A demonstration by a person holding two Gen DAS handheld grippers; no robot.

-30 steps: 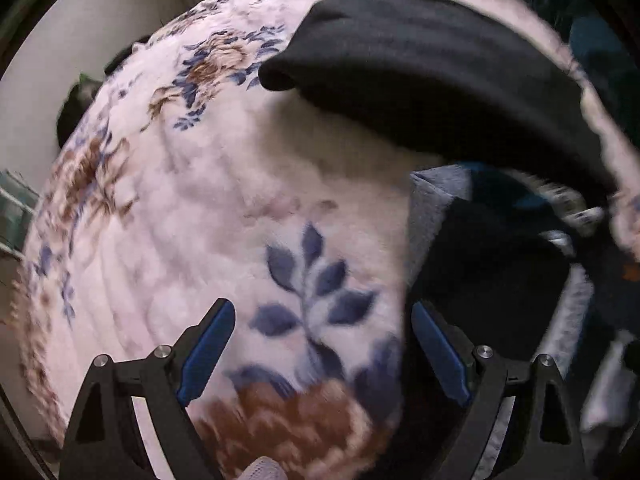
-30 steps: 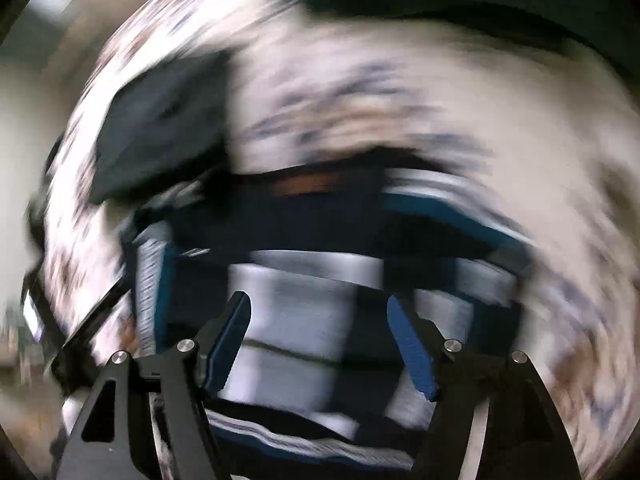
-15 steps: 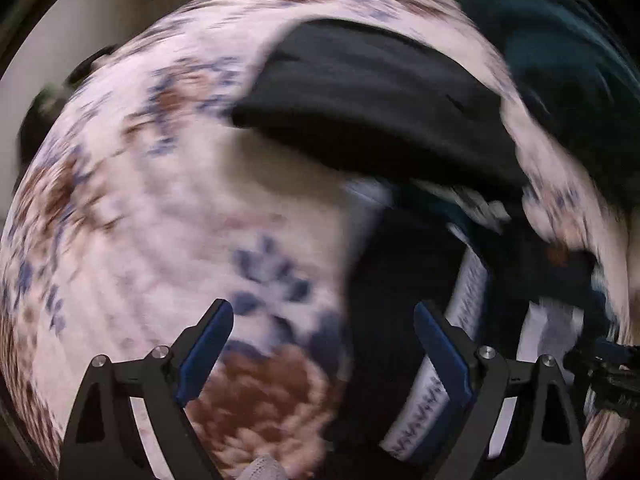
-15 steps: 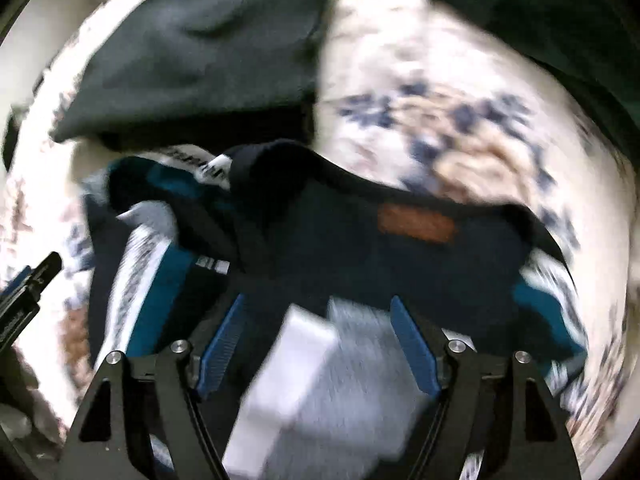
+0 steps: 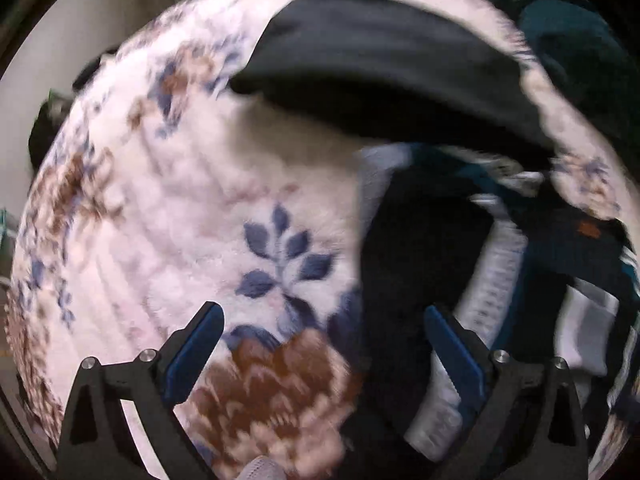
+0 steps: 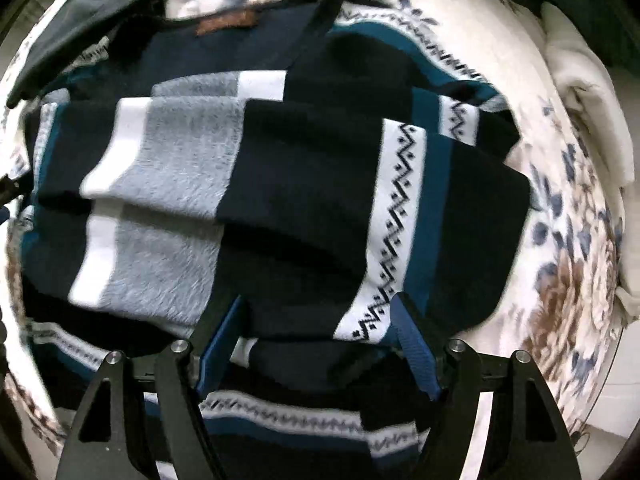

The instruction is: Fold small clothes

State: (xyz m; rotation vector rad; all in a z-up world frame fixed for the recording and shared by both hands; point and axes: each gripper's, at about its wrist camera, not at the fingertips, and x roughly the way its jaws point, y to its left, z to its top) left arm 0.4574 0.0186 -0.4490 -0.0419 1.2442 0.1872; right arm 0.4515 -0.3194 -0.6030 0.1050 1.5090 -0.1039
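Well, nearest of all, the right gripper (image 6: 320, 344) has its blue-padded jaws spread apart, straddling a fold of the striped sweater (image 6: 280, 184) without pinching it; its lower hem runs out of sight under the black finger frames. That sweater is a fuzzy knit, banded in navy, teal, grey and white with zigzag trim, and it lies bunched in overlapping folds on the floral blanket (image 6: 568, 240). A small brown patch (image 6: 224, 24) sits at its far neckline. Over on the left, the left gripper (image 5: 320, 348) also hangs spread wide and empty above the plush blanket's brown flower, its right finger over the sweater's dark edge, blurred there. Beyond, a smooth black garment (image 5: 380, 68) lies flat, its far side cut off. Farther right a dark teal heap (image 5: 568, 32) is too smeared to make out.
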